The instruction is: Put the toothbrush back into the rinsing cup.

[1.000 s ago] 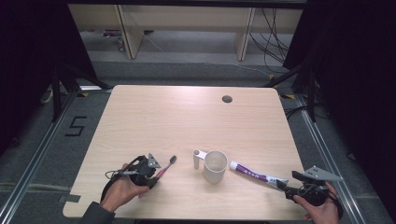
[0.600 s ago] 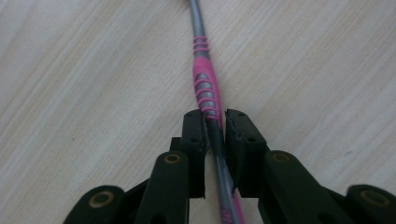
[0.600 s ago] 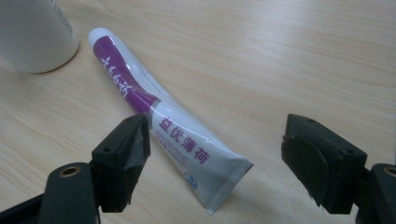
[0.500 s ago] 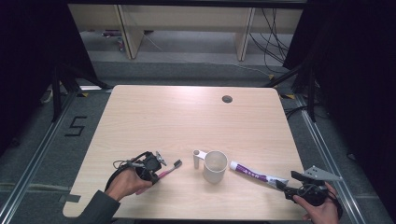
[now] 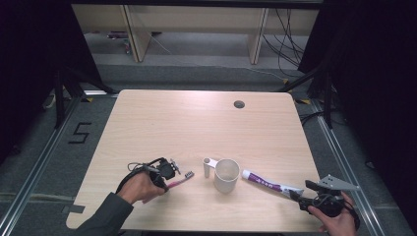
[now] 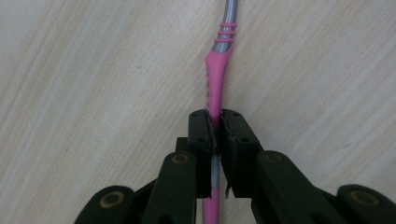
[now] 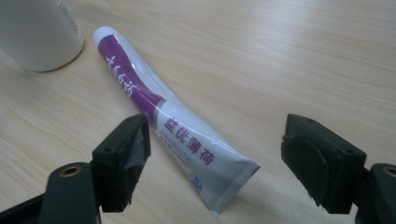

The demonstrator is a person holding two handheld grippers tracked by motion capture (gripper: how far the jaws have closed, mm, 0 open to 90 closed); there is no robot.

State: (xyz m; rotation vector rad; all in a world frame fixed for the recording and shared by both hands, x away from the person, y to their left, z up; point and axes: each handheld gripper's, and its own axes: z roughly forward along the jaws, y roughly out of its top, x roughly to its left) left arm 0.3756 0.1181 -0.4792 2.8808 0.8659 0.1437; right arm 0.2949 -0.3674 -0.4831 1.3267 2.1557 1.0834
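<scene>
The left gripper [image 6: 215, 128] has just closed its fingers on the pink toothbrush [image 6: 217, 79] handle to lift it from the table [image 5: 162, 128], while the right gripper [image 7: 215, 158] waits wide open around the toothpaste tube [image 7: 177, 133], not touching it.

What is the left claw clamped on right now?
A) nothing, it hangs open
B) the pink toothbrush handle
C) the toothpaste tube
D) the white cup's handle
B: in the left gripper view, the left claw has its jaws pressed onto the pink handle of the toothbrush, which lies on the wooden table.
</scene>
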